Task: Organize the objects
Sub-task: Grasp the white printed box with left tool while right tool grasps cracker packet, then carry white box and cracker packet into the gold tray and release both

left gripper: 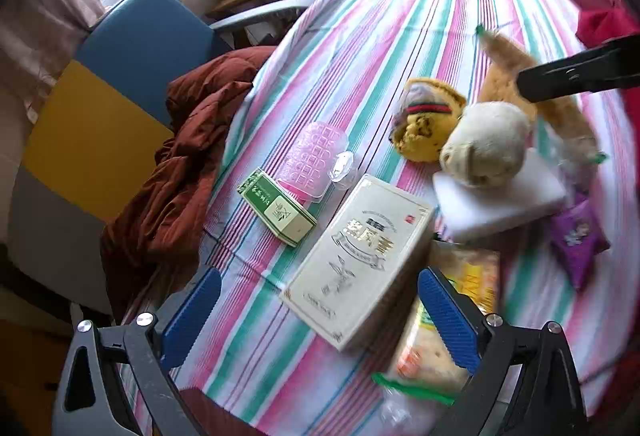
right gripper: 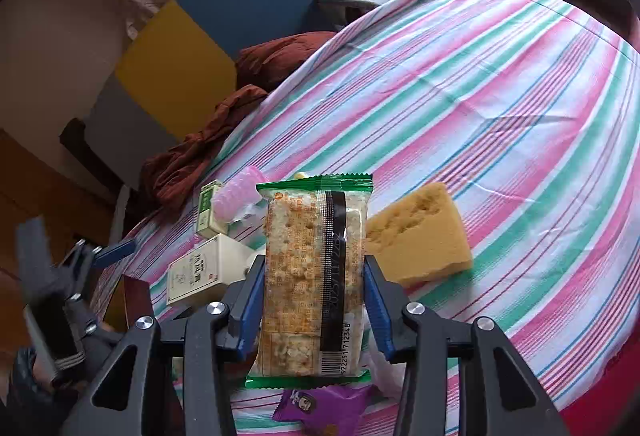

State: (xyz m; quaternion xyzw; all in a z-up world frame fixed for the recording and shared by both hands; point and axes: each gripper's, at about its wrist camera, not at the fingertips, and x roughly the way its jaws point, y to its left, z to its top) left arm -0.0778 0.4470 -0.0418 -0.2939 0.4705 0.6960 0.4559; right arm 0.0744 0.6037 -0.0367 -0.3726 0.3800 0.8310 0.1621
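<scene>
My right gripper (right gripper: 314, 300) is shut on a cracker packet (right gripper: 316, 276) with green ends, held upright above the striped tablecloth (right gripper: 480, 96). Its blue pads (right gripper: 252, 300) press both long sides. My left gripper (left gripper: 320, 320) stands open over the near end of a large cream box (left gripper: 360, 256), touching nothing. The same packet (left gripper: 452, 316) shows blurred behind its right finger. A green box (left gripper: 280, 212) and a pink plastic case (left gripper: 312, 160) lie beyond the cream box. One left finger (right gripper: 116, 251) shows at the left of the right wrist view.
Plush toys (left gripper: 480, 144) rest on a white foam block (left gripper: 500, 200), with a purple packet (left gripper: 576, 240) beside it. A yellow sponge (right gripper: 416, 232) lies right of the held packet. A black bar (left gripper: 576, 72) reaches in from the right. A red-brown quilt (left gripper: 180, 176) and blue-yellow chair (left gripper: 140, 36) flank the table's left edge.
</scene>
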